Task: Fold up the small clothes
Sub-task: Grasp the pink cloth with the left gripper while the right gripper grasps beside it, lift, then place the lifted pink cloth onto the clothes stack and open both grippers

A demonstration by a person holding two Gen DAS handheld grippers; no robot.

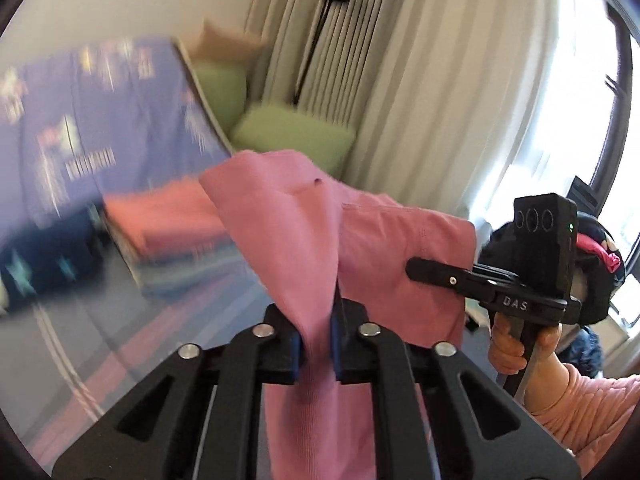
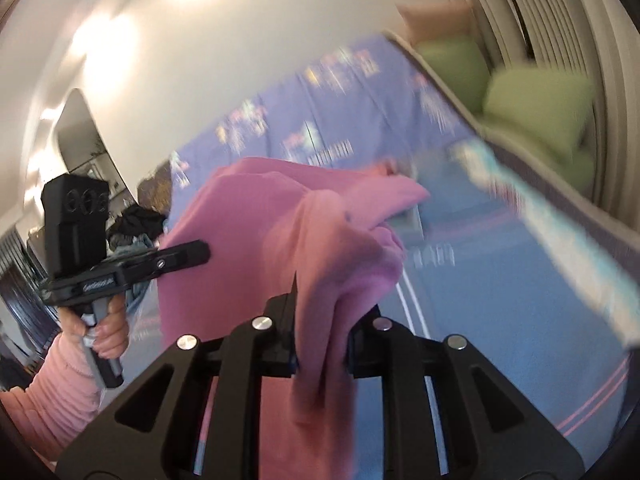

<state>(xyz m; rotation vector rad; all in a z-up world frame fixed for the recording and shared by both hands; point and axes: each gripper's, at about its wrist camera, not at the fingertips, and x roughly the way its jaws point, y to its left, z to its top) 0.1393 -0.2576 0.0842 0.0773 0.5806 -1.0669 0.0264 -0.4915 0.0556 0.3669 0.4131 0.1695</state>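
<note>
Two hand-held grippers hold one pink garment (image 1: pixel 288 216) between them, lifted clear above the bed (image 1: pixel 120 128). In your left wrist view the cloth runs up out of the left hand-held gripper (image 1: pixel 316 350), whose blue-padded jaws are clenched on a bunched fold; the fabric hangs down below the jaws and spreads rightward to the other tool. Your right hand-held gripper (image 1: pixel 416 269) appears there from the side, its finger lying against the far edge of the cloth, with your right hand (image 1: pixel 516 344) wrapped round the grip and a pink sleeve (image 1: pixel 588 412) below it.

In your right wrist view the right hand-held gripper (image 2: pixel 320 344) is likewise clenched on a thick gather of the same garment (image 2: pixel 256 216), which drapes forward and down between its jaws. Your left hand-held gripper (image 2: pixel 192 254) shows at the left, its finger touching the garment's edge, held by your left hand (image 2: pixel 104 332).

Beyond the garment, the bed carries a blue-violet printed cover, badly blurred. A folded coral-pink item (image 1: pixel 168 216) lies on it, seen in the left wrist view; its exact shape cannot be told. Green cushions (image 1: pixel 292 136) sit at the far side of the bed against pale pleated curtains (image 1: pixel 400 80). A bright window (image 1: pixel 600 160) stands to the right.
</note>
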